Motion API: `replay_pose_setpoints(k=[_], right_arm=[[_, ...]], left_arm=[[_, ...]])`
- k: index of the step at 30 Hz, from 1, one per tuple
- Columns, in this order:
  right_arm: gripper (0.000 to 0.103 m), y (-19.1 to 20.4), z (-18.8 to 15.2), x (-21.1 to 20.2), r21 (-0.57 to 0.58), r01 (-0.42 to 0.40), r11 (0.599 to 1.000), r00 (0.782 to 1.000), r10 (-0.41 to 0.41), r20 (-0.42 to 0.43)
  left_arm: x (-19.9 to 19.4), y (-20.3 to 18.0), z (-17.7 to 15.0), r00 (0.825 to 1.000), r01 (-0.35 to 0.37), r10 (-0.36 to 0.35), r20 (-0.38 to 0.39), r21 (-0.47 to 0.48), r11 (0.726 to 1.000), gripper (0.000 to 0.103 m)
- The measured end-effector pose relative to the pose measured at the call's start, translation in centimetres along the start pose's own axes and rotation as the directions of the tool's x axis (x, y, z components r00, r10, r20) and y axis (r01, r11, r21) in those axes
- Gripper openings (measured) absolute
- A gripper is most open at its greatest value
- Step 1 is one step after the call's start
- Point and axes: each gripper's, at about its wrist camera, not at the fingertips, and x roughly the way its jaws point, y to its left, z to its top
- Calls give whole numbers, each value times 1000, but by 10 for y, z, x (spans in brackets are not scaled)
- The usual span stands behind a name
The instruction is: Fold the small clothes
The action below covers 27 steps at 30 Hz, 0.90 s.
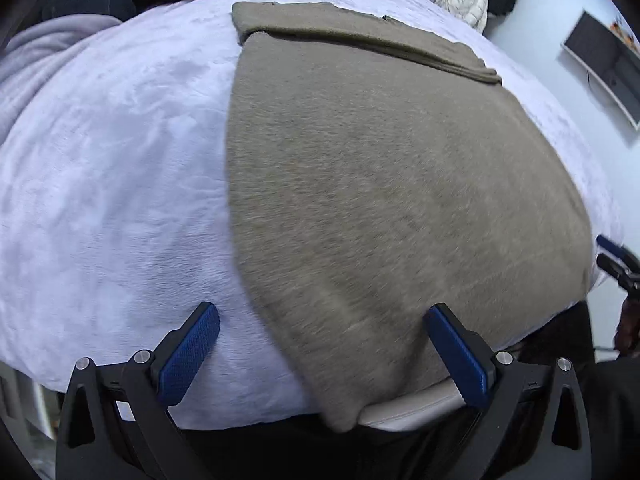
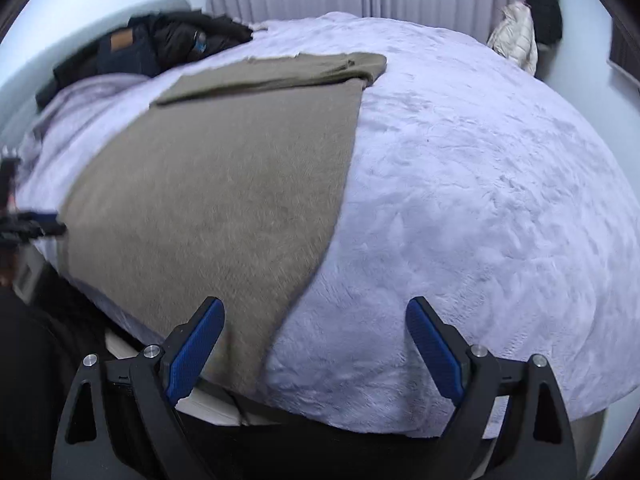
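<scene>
Garment (image 1: 392,184), olive-brown, lay flat on lavender blanket (image 1: 112,168), near corner hanging over bed edge, far end folded into band. Left gripper (image 1: 322,354) hovered over garment's near left edge, jaws apart, empty. Right gripper (image 2: 316,346) hovered over near right edge, jaws apart, empty. Dark clothes pile (image 2: 160,44) sat far left.
</scene>
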Motion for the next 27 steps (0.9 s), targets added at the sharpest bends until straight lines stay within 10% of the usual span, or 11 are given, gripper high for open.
replay_pose_setpoints(k=[9, 21, 25, 27], right_arm=[[94, 43, 5, 31, -55, -151, 987, 988, 152, 13], [93, 55, -7, 43, -120, -128, 985, 987, 138, 80], [86, 59, -8, 41, -126, -105, 986, 989, 116, 87], [62, 53, -5, 39, -106, -94, 990, 992, 101, 71]], left_arm=[[-6, 23, 0, 985, 167, -158, 68, -158, 973, 103], [13, -4, 12, 995, 90, -86, 43, -103, 991, 103], [3, -1, 3, 996, 55, -47, 80, -102, 993, 74], [-1, 3, -1, 994, 53, -43, 96, -102, 993, 61]])
